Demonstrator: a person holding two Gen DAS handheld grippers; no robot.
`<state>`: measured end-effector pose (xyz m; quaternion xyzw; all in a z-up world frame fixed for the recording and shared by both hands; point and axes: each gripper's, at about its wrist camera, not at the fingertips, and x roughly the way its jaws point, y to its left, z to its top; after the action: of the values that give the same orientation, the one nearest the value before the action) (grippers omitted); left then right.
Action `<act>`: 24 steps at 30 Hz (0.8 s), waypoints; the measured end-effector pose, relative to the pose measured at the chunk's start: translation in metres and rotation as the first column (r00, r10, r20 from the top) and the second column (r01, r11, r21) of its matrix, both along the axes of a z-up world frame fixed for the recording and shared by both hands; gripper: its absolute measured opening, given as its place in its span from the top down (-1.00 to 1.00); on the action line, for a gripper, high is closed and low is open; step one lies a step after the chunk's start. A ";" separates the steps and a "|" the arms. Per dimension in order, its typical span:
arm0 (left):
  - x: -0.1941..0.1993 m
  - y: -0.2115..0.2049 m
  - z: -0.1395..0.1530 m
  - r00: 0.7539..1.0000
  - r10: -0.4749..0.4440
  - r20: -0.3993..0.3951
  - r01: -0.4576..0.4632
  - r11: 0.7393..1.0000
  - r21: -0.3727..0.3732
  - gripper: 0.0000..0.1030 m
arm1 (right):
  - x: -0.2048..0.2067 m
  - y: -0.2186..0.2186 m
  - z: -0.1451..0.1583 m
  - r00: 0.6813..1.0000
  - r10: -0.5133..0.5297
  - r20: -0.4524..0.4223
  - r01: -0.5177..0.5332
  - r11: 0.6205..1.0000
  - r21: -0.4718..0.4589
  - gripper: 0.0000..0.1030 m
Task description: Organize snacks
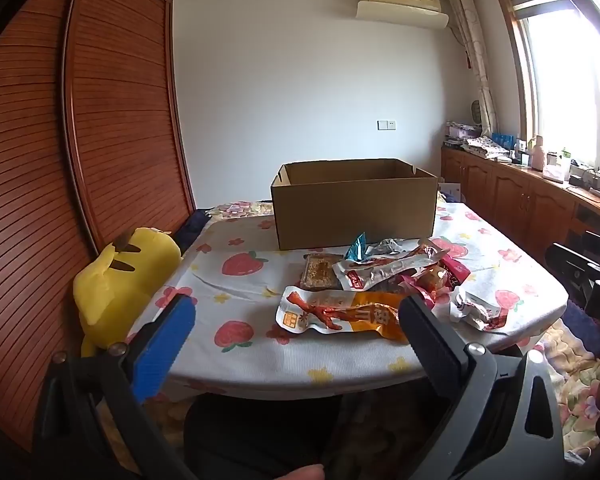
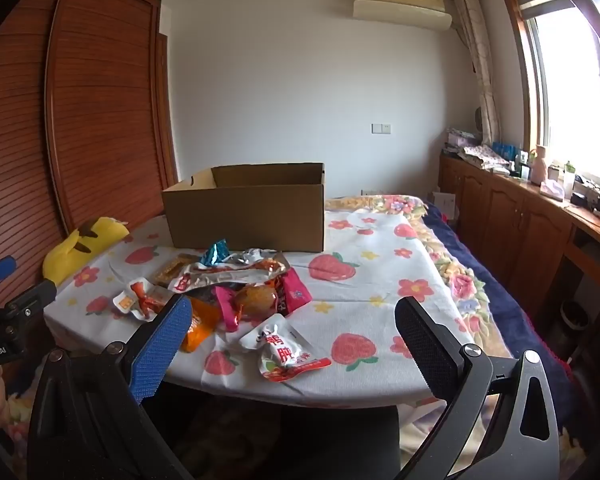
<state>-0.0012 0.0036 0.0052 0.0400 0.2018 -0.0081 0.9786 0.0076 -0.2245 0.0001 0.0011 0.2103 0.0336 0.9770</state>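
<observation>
A pile of snack packets point(image 1: 384, 276) lies on the table point(image 1: 240, 280) with a strawberry-print cloth, in front of an open cardboard box point(image 1: 354, 204). The nearest is an orange chicken-feet packet point(image 1: 340, 314). A white and red packet point(image 1: 476, 308) lies to the right of the pile. My left gripper point(image 1: 296, 320) is open and empty, held before the table's near edge. My right gripper point(image 2: 294, 324) is open and empty, just short of the white and red packet point(image 2: 286, 350). The pile point(image 2: 236, 280) and the box point(image 2: 248, 208) show in the right wrist view too.
A yellow plush toy point(image 1: 120, 284) sits at the table's left edge, against a brown slatted wardrobe point(image 1: 80, 160). Wooden cabinets point(image 2: 520, 216) with clutter run under the window on the right. A floral bedspread point(image 2: 460, 280) lies right of the table.
</observation>
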 end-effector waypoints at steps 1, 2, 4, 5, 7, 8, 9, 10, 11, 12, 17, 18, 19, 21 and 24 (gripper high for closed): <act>0.000 0.001 0.001 1.000 0.000 0.000 0.000 1.000 0.000 -0.99 | 0.000 0.000 0.000 1.000 0.000 0.001 0.000 1.000 0.000 -1.00; 0.000 0.000 0.000 1.000 0.000 -0.001 0.000 1.000 0.000 -0.99 | 0.000 0.000 0.000 1.000 -0.001 0.002 0.001 1.000 0.000 -1.00; 0.000 0.001 0.001 1.000 -0.001 -0.002 0.001 1.000 0.000 -0.99 | 0.000 0.000 0.001 1.000 -0.001 0.001 0.001 1.000 -0.001 -1.00; 0.000 0.000 0.000 1.000 0.000 0.000 0.000 1.000 0.000 -0.99 | 0.000 0.000 0.001 1.000 -0.001 0.002 0.001 1.000 -0.001 -1.00; 0.000 0.001 0.000 1.000 -0.001 0.000 0.001 1.000 0.000 -0.99 | 0.000 0.000 0.001 1.000 -0.001 0.002 0.001 1.000 -0.001 -1.00; 0.000 0.000 0.000 1.000 0.000 0.000 0.000 1.000 0.000 -0.99 | 0.000 0.000 0.001 1.000 -0.001 0.002 0.001 1.000 -0.001 -1.00; 0.000 0.000 0.000 1.000 0.000 0.000 0.000 1.000 0.000 -0.99 | 0.000 0.000 0.001 1.000 -0.001 0.001 0.001 1.000 -0.001 -1.00; 0.000 0.000 0.000 1.000 0.001 0.001 -0.001 1.000 0.000 -0.99 | 0.000 0.000 0.001 1.000 -0.001 0.002 0.001 1.000 -0.001 -1.00; 0.000 0.000 0.000 1.000 0.000 0.001 0.000 1.000 0.000 -0.99 | 0.000 0.001 0.001 1.000 -0.002 0.002 0.002 1.000 -0.001 -1.00; 0.000 0.000 0.000 1.000 0.000 0.001 0.000 1.000 0.000 -0.99 | 0.000 0.001 0.001 1.000 -0.001 0.003 0.001 1.000 -0.003 -1.00; 0.000 -0.002 0.001 1.000 0.000 0.001 0.000 1.000 0.002 -0.99 | -0.001 0.001 0.001 1.000 0.000 0.002 0.000 1.000 -0.002 -1.00; 0.000 -0.001 0.001 1.000 0.000 0.001 0.000 1.000 0.001 -0.99 | -0.001 0.001 0.002 1.000 0.000 0.003 0.000 1.000 -0.002 -1.00; 0.001 -0.001 0.002 1.000 0.000 0.001 0.000 1.000 0.000 -0.99 | -0.001 0.001 0.002 1.000 0.000 0.003 0.000 1.000 -0.002 -1.00; 0.000 -0.002 0.002 1.000 -0.001 0.001 0.001 1.000 0.001 -0.99 | -0.001 0.001 0.002 1.000 0.000 0.003 0.000 1.000 -0.002 -1.00; 0.001 -0.001 0.002 1.000 -0.002 0.002 0.002 1.000 0.001 -0.99 | -0.001 0.001 0.002 1.000 0.000 0.004 0.000 1.000 -0.003 -1.00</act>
<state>-0.0006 0.0024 0.0077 0.0408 0.2010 -0.0088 0.9787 0.0063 -0.2235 0.0023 -0.0003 0.2082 0.0332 0.9775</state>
